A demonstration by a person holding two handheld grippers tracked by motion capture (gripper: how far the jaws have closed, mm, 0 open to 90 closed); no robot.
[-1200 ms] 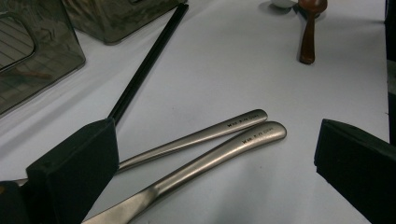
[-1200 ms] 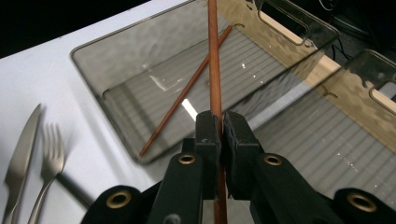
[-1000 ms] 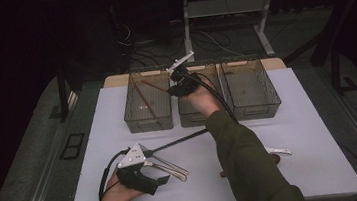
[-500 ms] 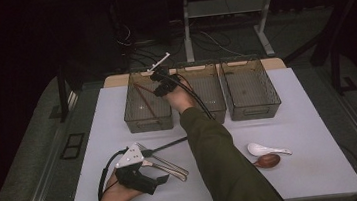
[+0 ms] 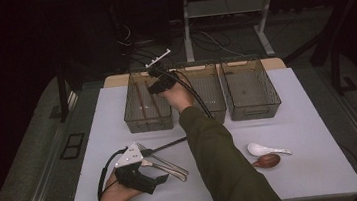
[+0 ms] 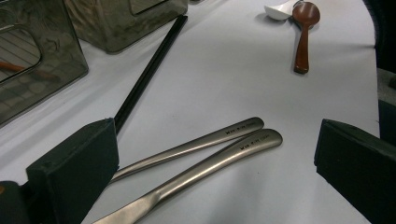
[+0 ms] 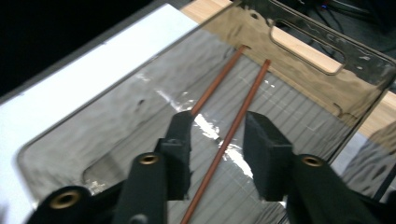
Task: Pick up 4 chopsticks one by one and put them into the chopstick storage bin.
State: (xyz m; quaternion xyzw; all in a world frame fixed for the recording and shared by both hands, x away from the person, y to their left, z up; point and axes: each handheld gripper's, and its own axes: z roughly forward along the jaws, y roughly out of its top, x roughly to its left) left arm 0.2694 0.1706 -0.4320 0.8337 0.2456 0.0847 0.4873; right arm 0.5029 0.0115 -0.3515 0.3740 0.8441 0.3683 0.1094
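Having swung from the middle bin to the left smoked-plastic bin (image 5: 147, 106), the right gripper (image 7: 217, 140) hung with fingers parted, one reddish-brown chopstick (image 7: 233, 128) loose between them, suggesting delivery, while the left gripper (image 6: 210, 168) rested wide open over two steel handles (image 6: 219, 149) on the bench (image 5: 315, 126).
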